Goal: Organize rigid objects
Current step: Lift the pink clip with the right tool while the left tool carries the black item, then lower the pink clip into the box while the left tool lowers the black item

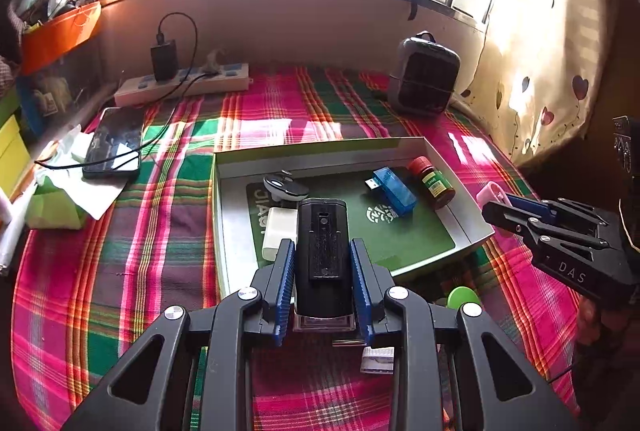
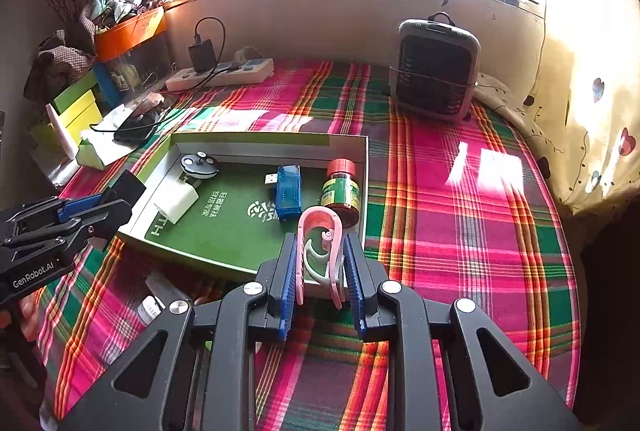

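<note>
Left gripper point(image 1: 323, 263) closed onto a black rectangular device point(image 1: 322, 243), blue ribbed pads point(image 1: 285, 271) pressed against both long sides, device pointing forward over the near-left part of the shallow box point(image 1: 472, 227). Right gripper point(image 2: 320, 263) clamped on a pink plastic clip point(image 2: 320, 251), fingers narrowed to the clip's width, clip upright between the pads and poised over the near edge of the box. Inside the box, on its green printed base: a white charger block point(image 2: 176, 201) at the left, a small grey round gadget point(image 2: 199, 165) just behind it, a blue USB stick point(image 2: 287, 191) in the middle, a brown bottle with a red cap point(image 2: 341, 193) lying near the right wall. Box resting on a pink and green plaid cloth point(image 2: 460, 215). Farther back: a power strip point(image 1: 182, 83) with a black adapter plugged in, a dark phone point(image 1: 114, 143) at the left, a small grey heater point(image 2: 436, 69) at the right.
</note>
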A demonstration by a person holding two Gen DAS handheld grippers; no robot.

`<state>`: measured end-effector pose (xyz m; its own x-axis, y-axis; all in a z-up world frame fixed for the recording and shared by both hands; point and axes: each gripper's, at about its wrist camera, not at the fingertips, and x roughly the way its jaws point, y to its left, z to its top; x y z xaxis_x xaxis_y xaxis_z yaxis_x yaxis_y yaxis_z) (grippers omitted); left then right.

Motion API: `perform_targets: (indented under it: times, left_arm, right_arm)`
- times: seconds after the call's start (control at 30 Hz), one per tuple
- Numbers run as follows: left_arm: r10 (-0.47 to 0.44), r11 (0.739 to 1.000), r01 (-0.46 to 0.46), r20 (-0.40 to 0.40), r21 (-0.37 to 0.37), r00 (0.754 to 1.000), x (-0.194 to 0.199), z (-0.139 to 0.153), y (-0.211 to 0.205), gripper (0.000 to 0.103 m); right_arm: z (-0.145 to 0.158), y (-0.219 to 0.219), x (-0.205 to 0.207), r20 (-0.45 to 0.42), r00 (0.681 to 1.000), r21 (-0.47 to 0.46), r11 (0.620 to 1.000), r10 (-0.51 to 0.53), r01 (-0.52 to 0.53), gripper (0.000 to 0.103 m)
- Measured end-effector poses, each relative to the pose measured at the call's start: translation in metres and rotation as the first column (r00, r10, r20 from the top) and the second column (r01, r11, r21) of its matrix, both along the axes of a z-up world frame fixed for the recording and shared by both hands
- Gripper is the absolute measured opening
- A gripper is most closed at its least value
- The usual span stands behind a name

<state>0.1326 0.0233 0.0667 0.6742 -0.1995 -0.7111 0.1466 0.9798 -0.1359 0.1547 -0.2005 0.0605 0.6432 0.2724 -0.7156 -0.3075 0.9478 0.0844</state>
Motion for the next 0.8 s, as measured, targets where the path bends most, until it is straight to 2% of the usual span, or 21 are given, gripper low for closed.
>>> perform_targets:
  times: [0.43,0.8]
  left_arm:
    - [-0.029,0.999,0.028,-0.041,-0.031,0.999,0.031,-0.008,-0.012,0.026]
    - [-0.042,0.999,0.041,-0.067,-0.018,0.997,0.051,-0.019,-0.02,0.026]
  right_arm:
    - [-0.013,0.014,0.034,-0.054,0.998,0.008,1.0,0.029,-0.029,0.024]
    - [-0.028,0.021,0.05,-0.1,0.994,0.013,0.999,0.043,-0.042,0.024]
